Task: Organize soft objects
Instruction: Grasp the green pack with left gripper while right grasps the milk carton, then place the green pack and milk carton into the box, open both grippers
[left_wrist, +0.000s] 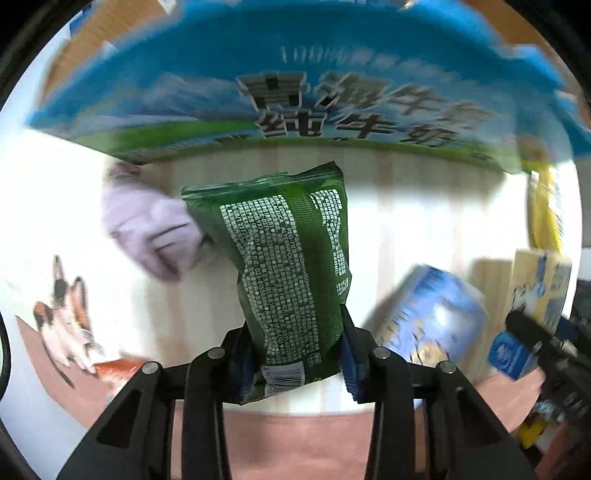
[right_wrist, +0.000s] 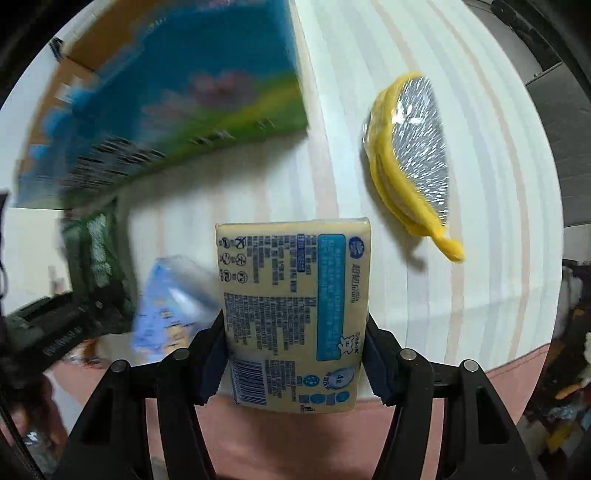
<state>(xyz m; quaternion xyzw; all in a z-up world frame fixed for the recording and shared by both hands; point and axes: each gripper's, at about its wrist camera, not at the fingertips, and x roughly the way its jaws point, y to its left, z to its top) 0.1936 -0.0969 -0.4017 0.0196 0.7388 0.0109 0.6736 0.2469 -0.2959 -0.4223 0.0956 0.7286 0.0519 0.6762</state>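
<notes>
My left gripper (left_wrist: 297, 354) is shut on a green wipes pack (left_wrist: 288, 266) and holds it upright above the white striped table (left_wrist: 406, 206). My right gripper (right_wrist: 291, 365) is shut on a pale yellow tissue pack (right_wrist: 295, 310) with blue print, held over the table's near edge. A light blue tissue pack (left_wrist: 432, 314) lies between the two grippers; it also shows in the right wrist view (right_wrist: 170, 302). The yellow pack shows in the left wrist view (left_wrist: 539, 284), and the green pack in the right wrist view (right_wrist: 96, 251).
A big blue and green milk carton box (left_wrist: 295, 81) stands at the back of the table (right_wrist: 166, 99). A lilac cloth (left_wrist: 147, 229) lies at left, a cat plush (left_wrist: 66, 325) at the near left. A yellow wrapped sponge (right_wrist: 410, 155) lies at the right.
</notes>
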